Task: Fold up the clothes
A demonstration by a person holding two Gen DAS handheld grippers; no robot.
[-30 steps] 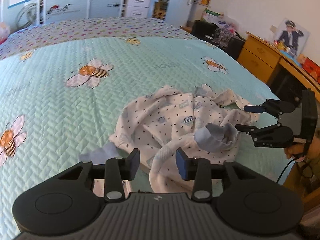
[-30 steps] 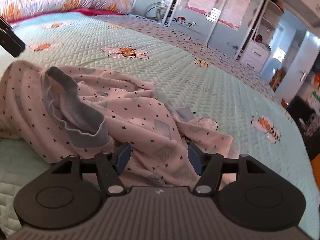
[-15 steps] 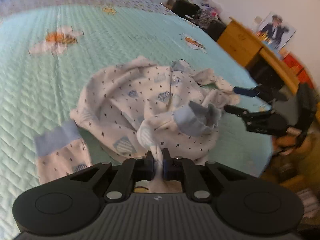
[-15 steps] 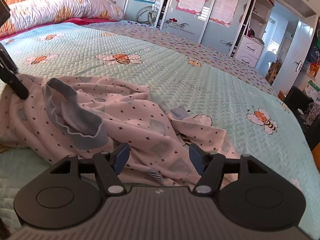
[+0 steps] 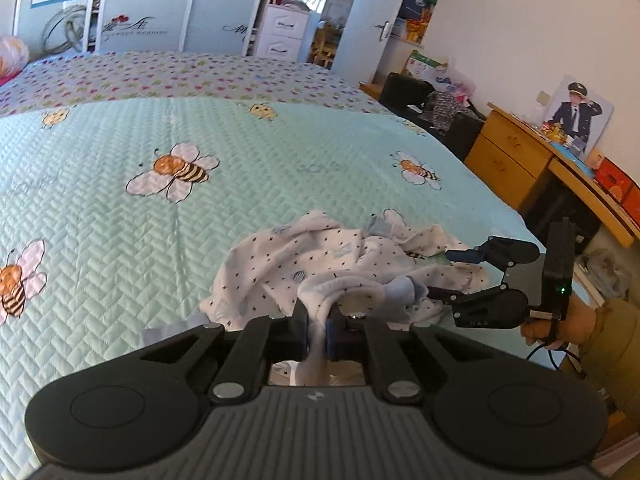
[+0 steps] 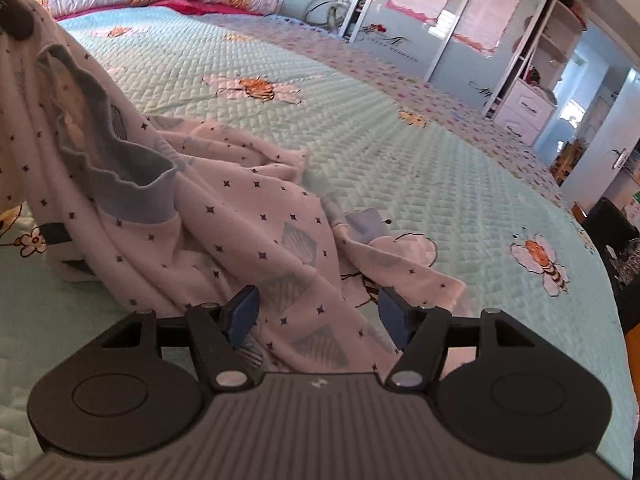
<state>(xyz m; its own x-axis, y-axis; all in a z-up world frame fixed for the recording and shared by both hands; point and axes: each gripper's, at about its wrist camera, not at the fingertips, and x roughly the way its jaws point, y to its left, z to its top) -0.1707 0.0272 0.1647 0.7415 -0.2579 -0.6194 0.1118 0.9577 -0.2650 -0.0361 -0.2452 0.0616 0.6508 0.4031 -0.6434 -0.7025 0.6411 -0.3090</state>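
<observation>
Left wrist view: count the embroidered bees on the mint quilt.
4 bees: one large at centre left, one at the left edge, one right of centre, one small and far. The white star-print garment may hide more.

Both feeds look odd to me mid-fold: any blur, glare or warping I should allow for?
Left wrist: sharp; fisheye bows the bedspread, and a dark smudge shows at the top right. Right wrist: garment sharp with a pinkish cast, and the bright doorway is washed out.

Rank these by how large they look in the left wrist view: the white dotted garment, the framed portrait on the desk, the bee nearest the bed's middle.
1. White dotted garment, clearly largest.
2. Bee print and framed portrait look about alike; the portrait stands farther away, so no ranking between them.
</observation>
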